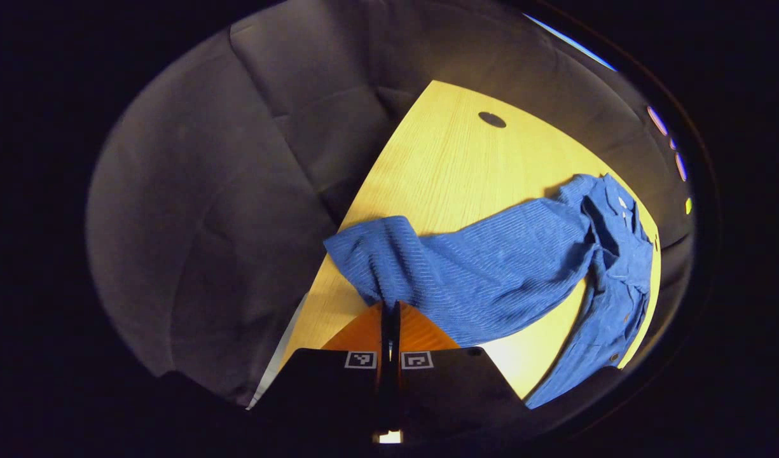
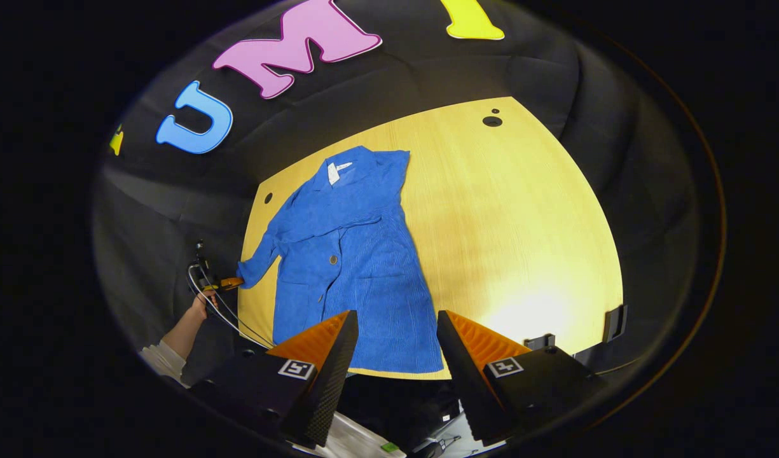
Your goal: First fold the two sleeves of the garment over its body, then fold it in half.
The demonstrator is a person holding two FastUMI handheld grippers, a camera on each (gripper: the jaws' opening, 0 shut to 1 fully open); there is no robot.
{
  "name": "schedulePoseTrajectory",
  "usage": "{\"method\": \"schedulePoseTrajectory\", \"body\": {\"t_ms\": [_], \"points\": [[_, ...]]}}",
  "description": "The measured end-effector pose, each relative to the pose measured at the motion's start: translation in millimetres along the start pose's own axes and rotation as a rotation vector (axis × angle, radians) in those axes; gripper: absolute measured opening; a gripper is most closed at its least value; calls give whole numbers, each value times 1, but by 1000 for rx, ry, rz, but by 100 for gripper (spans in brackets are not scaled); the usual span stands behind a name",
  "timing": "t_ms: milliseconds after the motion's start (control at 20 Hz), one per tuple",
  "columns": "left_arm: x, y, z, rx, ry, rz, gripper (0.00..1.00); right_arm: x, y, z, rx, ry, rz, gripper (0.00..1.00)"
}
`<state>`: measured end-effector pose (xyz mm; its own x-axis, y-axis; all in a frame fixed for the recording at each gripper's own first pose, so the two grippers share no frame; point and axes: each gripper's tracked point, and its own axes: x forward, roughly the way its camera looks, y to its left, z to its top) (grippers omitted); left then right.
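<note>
left gripper (image 1: 390,318) jaws pinch the blue garment's (image 1: 491,267) sleeve (image 1: 376,254); right gripper (image 2: 395,331) jaws open above the counter (image 2: 523,242).

No readable text: the garment's (image 2: 351,254) collar label (image 2: 334,170) is too small to make out.

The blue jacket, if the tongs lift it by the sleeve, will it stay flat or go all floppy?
Probably floppy: the blue jacket looks like soft ribbed cloth, and its sleeve already sags from the left tongs. It likely drags rather than slides freely on the wooden table.
</note>
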<state>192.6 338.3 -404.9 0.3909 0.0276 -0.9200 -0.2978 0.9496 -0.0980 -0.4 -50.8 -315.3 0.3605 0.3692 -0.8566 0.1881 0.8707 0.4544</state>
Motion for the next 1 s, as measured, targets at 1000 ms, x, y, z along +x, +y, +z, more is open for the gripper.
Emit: {"method": "schedulePoseTrajectory", "body": {"t_ms": [1000], "points": [[-169,-403,90,526,-328,-458,0,-12,-68,-2,-2,-5,57,82]]}}
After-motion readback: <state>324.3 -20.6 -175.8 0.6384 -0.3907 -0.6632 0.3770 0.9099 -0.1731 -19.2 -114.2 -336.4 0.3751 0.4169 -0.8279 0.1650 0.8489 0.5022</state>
